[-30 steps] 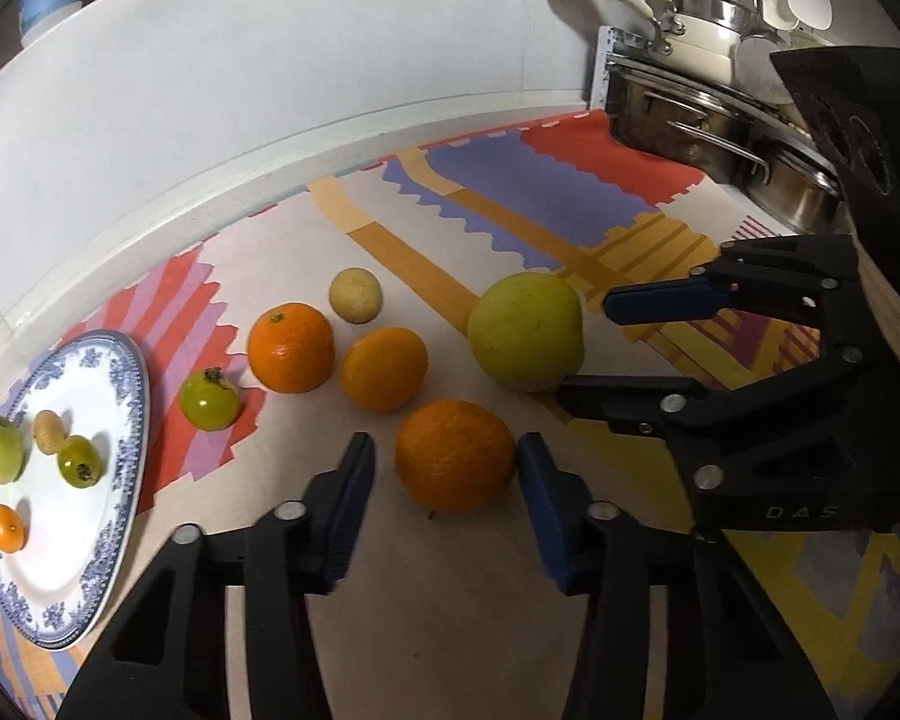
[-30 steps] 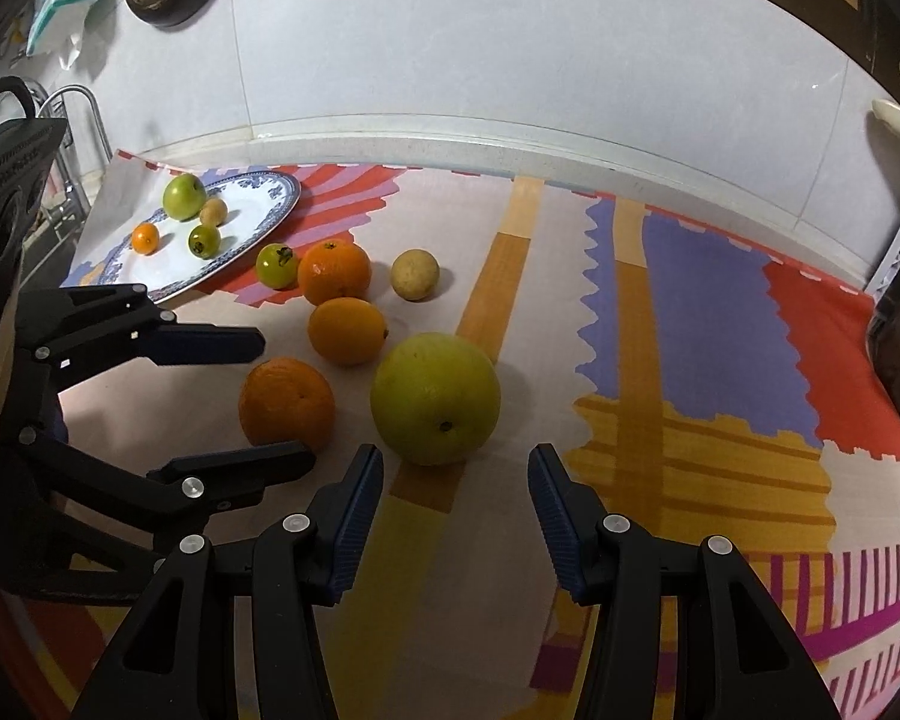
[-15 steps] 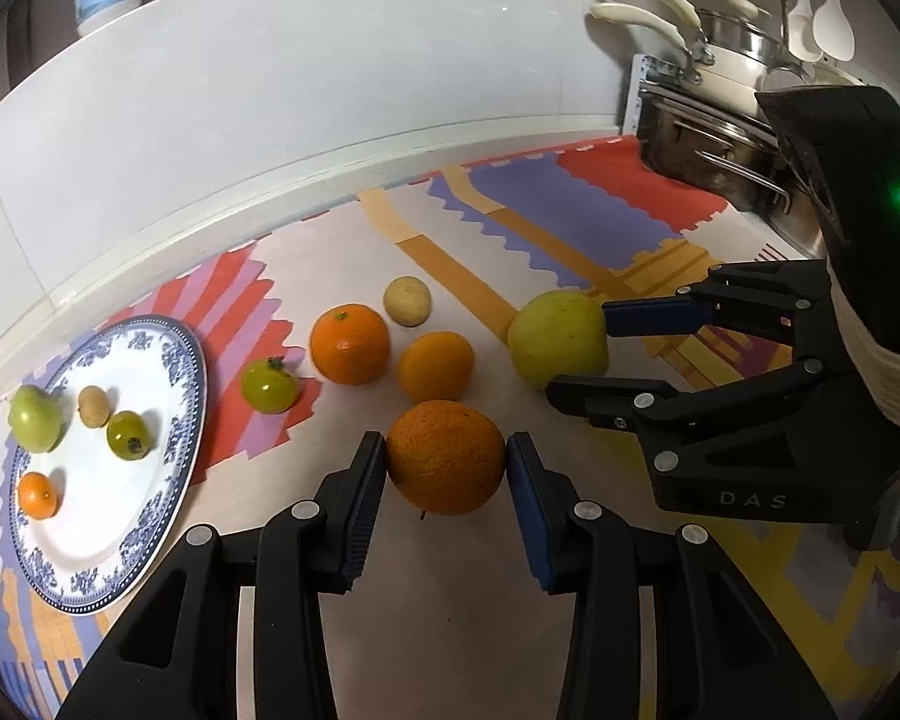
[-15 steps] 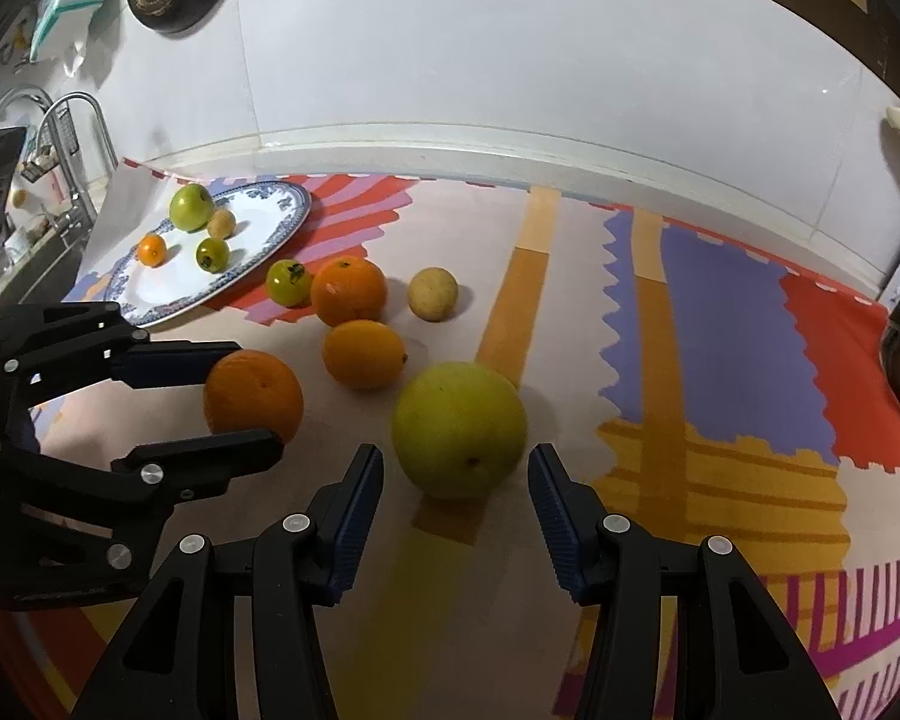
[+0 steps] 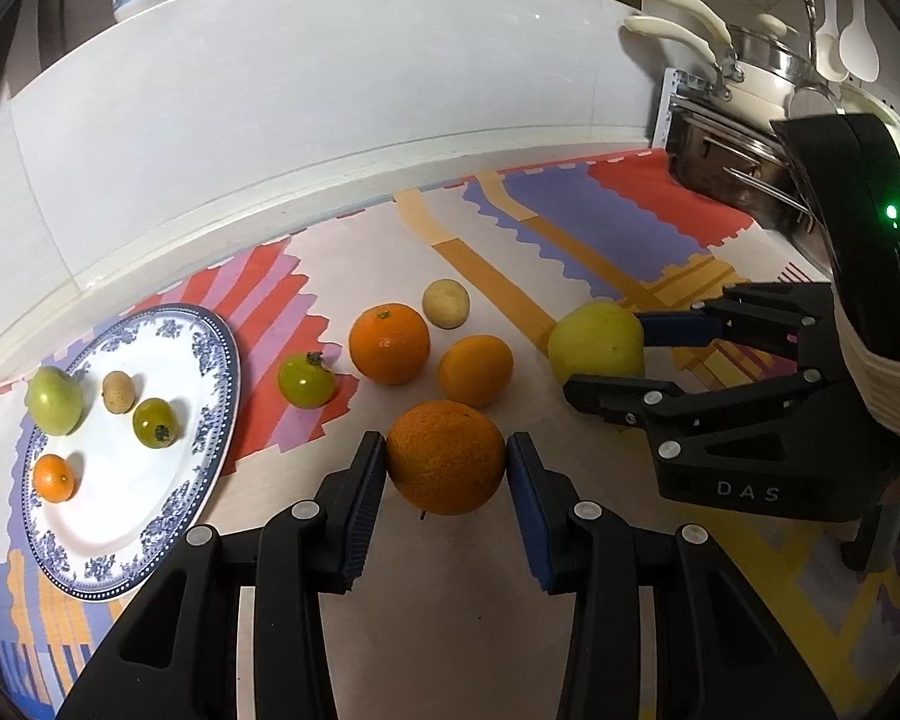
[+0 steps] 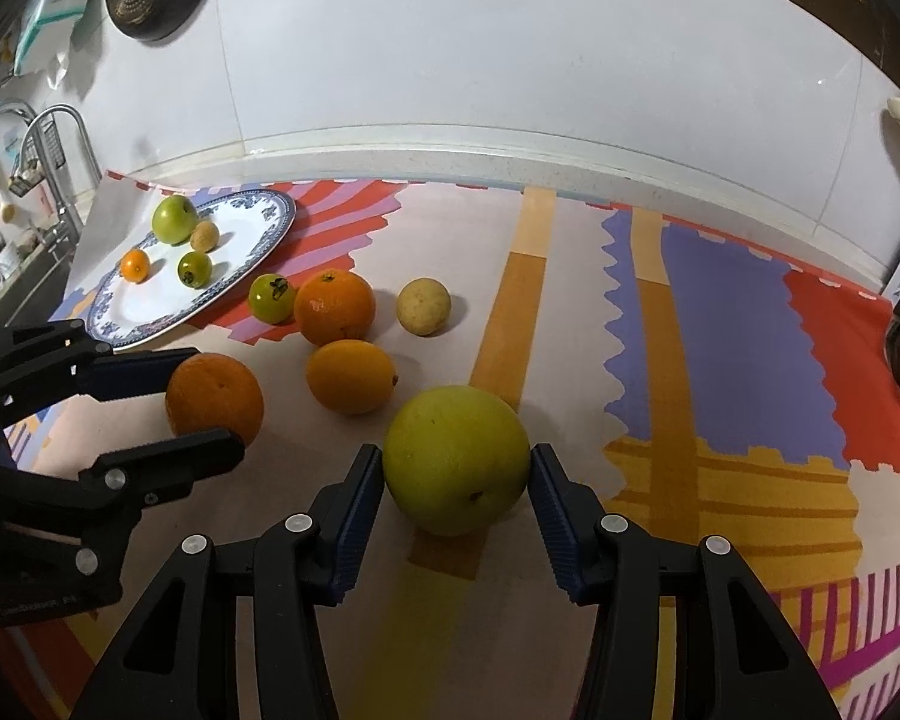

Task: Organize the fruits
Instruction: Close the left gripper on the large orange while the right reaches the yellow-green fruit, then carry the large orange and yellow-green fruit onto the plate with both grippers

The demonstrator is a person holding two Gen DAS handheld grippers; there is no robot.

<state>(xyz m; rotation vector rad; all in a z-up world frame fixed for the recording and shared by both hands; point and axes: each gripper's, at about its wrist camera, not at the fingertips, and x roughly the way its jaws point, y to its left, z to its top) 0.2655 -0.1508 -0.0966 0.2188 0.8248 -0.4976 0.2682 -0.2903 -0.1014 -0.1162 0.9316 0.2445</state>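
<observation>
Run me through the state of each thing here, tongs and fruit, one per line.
Left tongs: shut on the big orange.
Right tongs: pads against the yellow-green fruit, which sits on the mat.
Plate: holds four small fruits.
Green tomato: loose on the mat beside the plate.
Two oranges: loose on the mat.
Small tan fruit: loose, behind them.

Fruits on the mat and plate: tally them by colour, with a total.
Orange: 4, the big one in the left tool
Green: 3
Yellow-green: 1, large, in the right tool
Tan: 2
Total: 10, with 4 on the plate
</observation>
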